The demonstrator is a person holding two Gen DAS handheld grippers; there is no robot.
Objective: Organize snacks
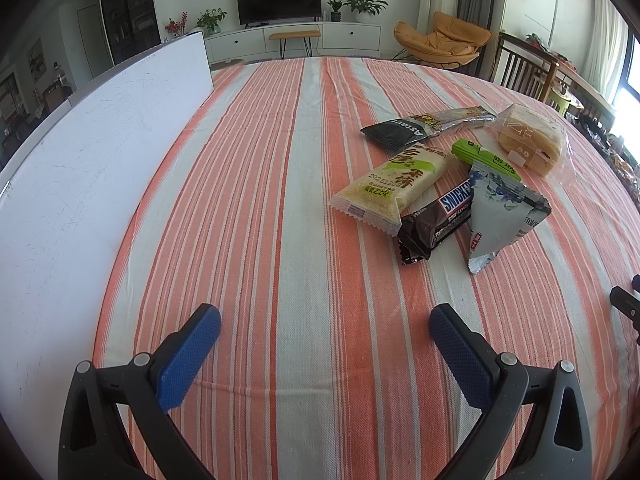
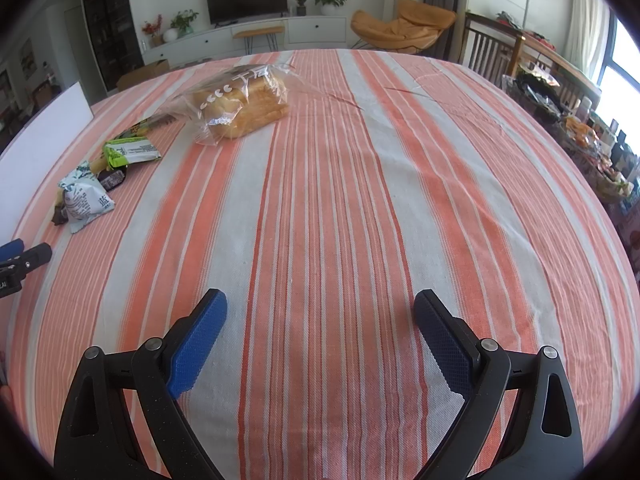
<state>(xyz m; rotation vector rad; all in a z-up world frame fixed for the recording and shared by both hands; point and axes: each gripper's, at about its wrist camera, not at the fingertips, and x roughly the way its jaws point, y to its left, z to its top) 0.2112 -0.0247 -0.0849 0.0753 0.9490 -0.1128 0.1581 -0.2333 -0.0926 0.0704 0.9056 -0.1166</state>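
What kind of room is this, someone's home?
Most likely a home living room. A flat-screen TV sits on a low white cabinet with potted plants, and an orange lounge chair stands beyond the striped tablecloth.

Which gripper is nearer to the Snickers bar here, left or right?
Left. The left gripper is open, with the Snickers bar just ahead, slightly right. The right gripper, also open, has the pile far to its left.
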